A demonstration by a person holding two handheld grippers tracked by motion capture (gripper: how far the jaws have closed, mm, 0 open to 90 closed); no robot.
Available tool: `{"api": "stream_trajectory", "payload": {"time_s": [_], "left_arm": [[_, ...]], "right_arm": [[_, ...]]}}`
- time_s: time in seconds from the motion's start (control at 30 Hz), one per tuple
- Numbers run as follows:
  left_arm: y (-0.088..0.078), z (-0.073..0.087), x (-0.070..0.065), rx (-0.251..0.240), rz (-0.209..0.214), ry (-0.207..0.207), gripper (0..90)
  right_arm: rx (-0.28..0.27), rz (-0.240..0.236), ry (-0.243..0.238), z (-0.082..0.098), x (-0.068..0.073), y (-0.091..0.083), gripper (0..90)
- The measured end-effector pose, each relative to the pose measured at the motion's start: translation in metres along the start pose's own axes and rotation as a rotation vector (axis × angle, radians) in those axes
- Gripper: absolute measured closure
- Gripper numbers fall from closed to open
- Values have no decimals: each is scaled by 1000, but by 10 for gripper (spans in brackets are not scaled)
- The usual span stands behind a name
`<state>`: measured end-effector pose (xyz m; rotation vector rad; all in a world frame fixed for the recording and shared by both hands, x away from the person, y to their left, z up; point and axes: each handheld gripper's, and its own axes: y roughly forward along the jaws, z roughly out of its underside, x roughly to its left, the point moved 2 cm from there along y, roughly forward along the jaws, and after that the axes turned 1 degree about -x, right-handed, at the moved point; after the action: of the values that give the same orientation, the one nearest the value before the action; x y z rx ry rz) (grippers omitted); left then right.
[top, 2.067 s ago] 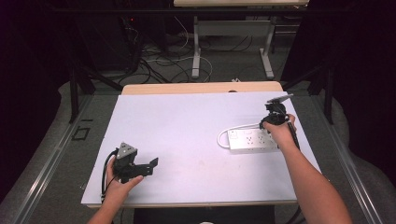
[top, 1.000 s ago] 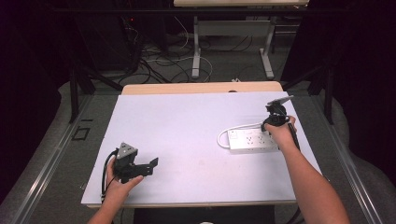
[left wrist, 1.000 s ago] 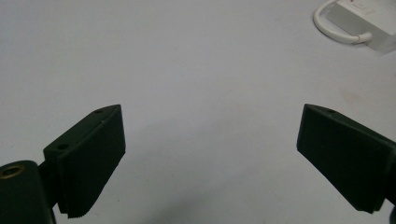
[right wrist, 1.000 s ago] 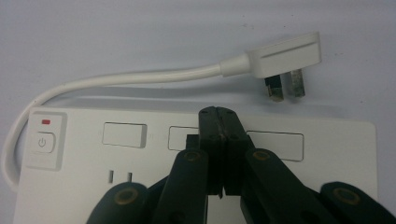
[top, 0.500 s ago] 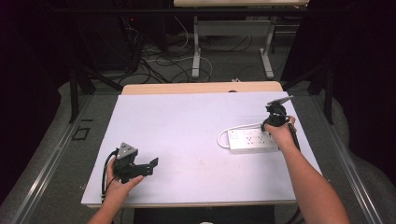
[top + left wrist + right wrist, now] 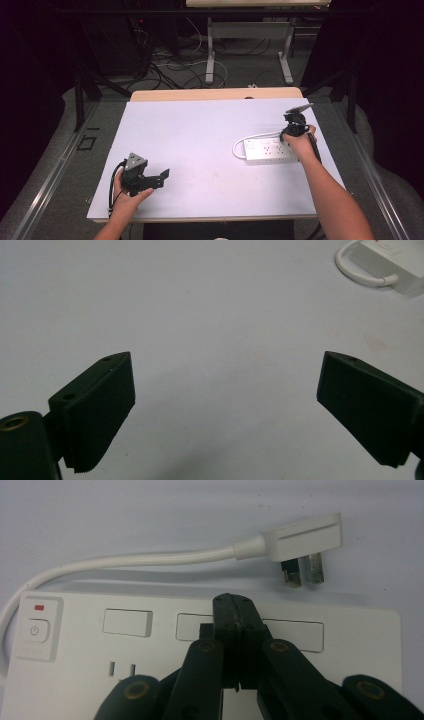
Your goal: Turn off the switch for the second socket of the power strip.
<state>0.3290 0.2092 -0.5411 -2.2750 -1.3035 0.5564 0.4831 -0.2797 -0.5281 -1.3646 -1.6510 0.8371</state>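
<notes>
nothing moved: left tongs [image 6: 225, 405] gape, right tongs [image 6: 234, 611] clenched over half-hidden power strip [image 6: 350, 645].

Bare table [image 6: 210, 135] between the hands; power strip [image 6: 267, 151] and its cord [image 6: 250, 138] apparently the sole obstacles.

Left gripper [image 6: 159, 178], jaws spread wide, rests well apart from the power strip [image 6: 270, 150]; right gripper [image 6: 236, 611], jaws pressed together, hangs directly above it.

Your white power strip [image 6: 200, 650] with red indicator light [image 6: 39, 607], white plug [image 6: 300, 537], pale lilac worktop [image 6: 200, 135], black ribbed fingers [image 6: 100, 410]
</notes>
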Motion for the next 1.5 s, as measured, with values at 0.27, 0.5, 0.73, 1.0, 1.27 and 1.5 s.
{"api": "stream_trajectory", "payload": {"time_s": [0.27, 0.5, 0.73, 1.0, 1.27, 1.5], "left_arm": [[0, 0, 0, 2, 0, 1, 84], [-1, 0, 1, -2, -4, 5, 84], [0, -1, 1, 5, 3, 5, 84], [0, -1, 1, 7, 4, -5, 84], [0, -1, 1, 3, 3, -5, 84], [0, -1, 1, -3, 1, -10, 90]], "right_arm": [[-1, -3, 7, 0, 1, 0, 900], [0, 1, 11, 0, -1, 0, 878], [7, 9, -2, 0, -3, -1, 835], [-11, -10, 14, -1, -3, -5, 766], [-26, -34, 13, -1, -1, -8, 667], [-51, -42, -3, -1, 4, -11, 576]]}}
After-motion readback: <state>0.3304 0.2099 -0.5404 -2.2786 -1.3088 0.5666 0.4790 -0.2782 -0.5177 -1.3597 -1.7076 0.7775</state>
